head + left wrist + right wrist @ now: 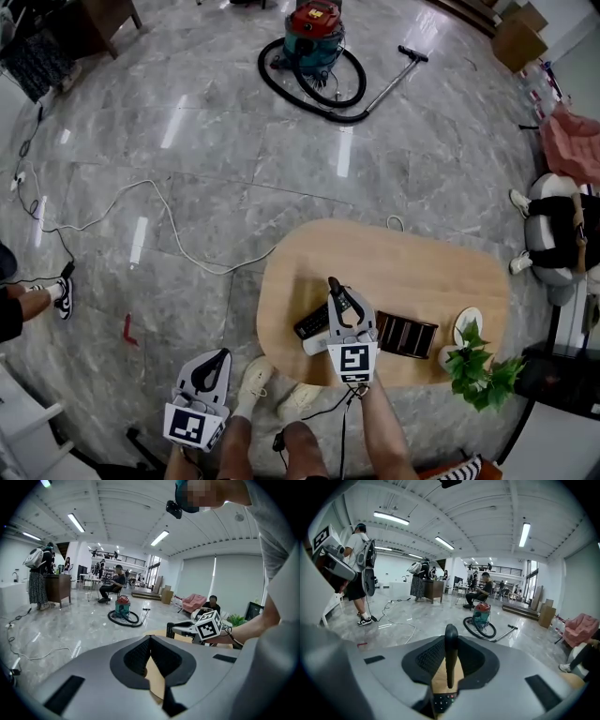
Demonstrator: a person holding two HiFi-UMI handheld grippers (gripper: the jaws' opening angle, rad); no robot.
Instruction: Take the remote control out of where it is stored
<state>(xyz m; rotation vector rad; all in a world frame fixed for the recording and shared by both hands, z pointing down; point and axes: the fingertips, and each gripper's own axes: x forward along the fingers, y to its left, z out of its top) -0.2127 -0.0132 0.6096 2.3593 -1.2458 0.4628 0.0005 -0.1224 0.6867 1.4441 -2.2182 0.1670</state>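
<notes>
Two jaws of the right gripper (334,291) are closed on a slim black bar (450,658) standing edge-on between the pads. I take it for the remote control, already out of the dark ribbed wooden holder (406,335) at the near side of the oval pale-wood table (422,272). The left gripper (150,639) has its jaws together on nothing and hangs off the table's near-left edge.

Setting the bar down looks like the step in hand. Keep the pinch steady, tip it flat, and let go only once it rests.

A black keyed remote (312,323) lies directly below on the table's near-left part, close to the rim, so avoid stacking there. The table's far half is bare and open. The leafy green potted plant (476,366) crowds its near-right corner.
</notes>
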